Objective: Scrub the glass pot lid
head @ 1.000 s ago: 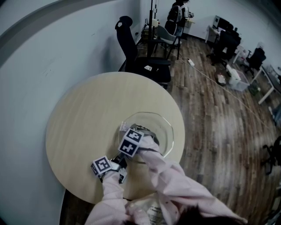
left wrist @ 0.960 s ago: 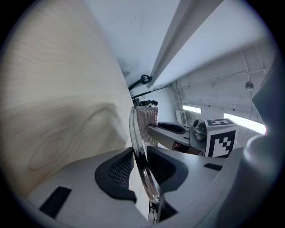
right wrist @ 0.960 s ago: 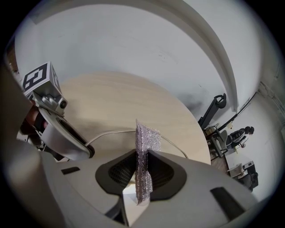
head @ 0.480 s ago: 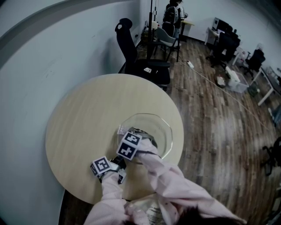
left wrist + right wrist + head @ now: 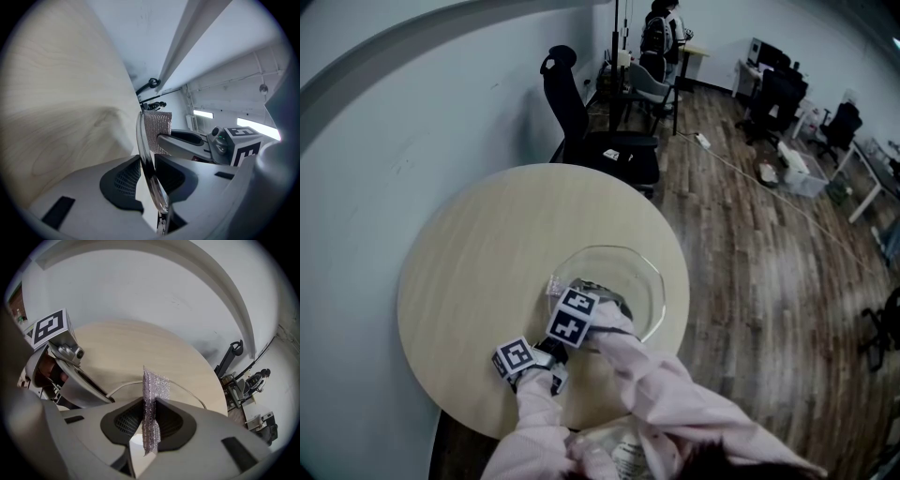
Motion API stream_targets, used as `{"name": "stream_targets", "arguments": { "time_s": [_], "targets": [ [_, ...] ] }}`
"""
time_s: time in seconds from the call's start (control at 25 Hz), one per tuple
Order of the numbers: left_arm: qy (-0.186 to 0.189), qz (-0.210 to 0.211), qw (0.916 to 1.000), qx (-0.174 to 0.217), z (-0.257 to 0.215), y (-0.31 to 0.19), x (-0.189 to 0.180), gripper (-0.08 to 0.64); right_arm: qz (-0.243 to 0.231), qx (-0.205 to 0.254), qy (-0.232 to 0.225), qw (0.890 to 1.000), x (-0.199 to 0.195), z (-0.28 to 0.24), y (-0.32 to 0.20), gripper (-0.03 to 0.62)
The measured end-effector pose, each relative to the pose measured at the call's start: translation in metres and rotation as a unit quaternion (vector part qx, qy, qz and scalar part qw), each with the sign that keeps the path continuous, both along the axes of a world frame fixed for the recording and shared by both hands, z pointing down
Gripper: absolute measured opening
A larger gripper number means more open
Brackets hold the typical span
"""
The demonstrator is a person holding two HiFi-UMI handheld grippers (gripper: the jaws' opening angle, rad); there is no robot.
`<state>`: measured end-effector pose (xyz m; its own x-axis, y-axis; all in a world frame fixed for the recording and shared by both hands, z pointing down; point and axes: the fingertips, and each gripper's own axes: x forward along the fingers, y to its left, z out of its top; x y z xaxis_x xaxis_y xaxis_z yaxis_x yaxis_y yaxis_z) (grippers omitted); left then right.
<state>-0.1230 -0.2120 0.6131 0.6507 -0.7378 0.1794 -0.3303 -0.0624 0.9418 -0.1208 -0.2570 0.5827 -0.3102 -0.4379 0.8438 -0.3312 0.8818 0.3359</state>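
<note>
The glass pot lid (image 5: 630, 277), lower centre over the tabletop (image 5: 478, 262), is clamped at its rim by the left gripper (image 5: 149, 176) for steadying. A mesh pad (image 5: 153, 390) is pinched in the right gripper (image 5: 151, 423) for scrubbing.

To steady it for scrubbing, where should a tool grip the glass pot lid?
Probably the thin rim of the lid, edge-on from the table's near side, one jaw on each face, as the left tool does; its middle offers no pinch.
</note>
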Motion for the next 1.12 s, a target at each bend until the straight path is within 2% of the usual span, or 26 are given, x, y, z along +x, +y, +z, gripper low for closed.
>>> {"name": "stream_targets", "arguments": {
  "time_s": [0.72, 1.12],
  "targets": [
    [-0.005, 0.001, 1.0000, -0.001, -0.003, 0.002, 0.000, 0.089, -0.009, -0.023, -0.024, 0.999, 0.002, -0.012, 0.008, 0.084],
    [-0.006, 0.003, 1.0000, -0.003, 0.002, 0.001, 0.000, 0.089, 0.015, -0.024, -0.081, 0.996, 0.013, -0.027, -0.008, 0.083]
  ]
}}
